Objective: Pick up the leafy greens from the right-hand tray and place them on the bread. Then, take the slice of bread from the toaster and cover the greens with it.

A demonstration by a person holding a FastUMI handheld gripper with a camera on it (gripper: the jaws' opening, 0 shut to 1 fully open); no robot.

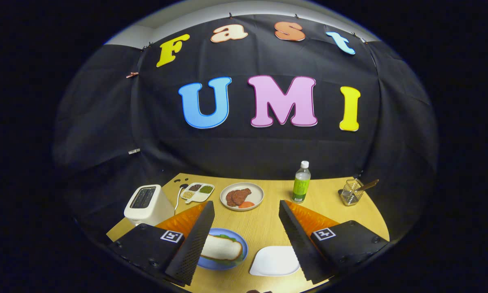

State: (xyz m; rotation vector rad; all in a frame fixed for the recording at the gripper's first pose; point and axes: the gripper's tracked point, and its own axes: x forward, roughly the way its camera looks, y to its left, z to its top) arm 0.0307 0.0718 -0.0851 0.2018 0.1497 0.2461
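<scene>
My gripper (246,203) hangs open above the wooden table with nothing between its fingers. Below the left finger sits a blue plate (244,249). On it lies a slice of bread (221,248), and a fringe of leafy greens (227,236) peeks out from under the slice's far edge. A small white tray (274,261) lies between the fingers, close to the right one, its surface bare. The white toaster (148,203) stands beyond the left finger at the table's left side, and its top slots look dark.
Ahead of the fingers is a round plate (257,194) with meat slices and a tomato piece. A divided dish (197,192) of grains sits next to the toaster. A green bottle (301,183) and a wire utensil holder (351,192) stand at the back right.
</scene>
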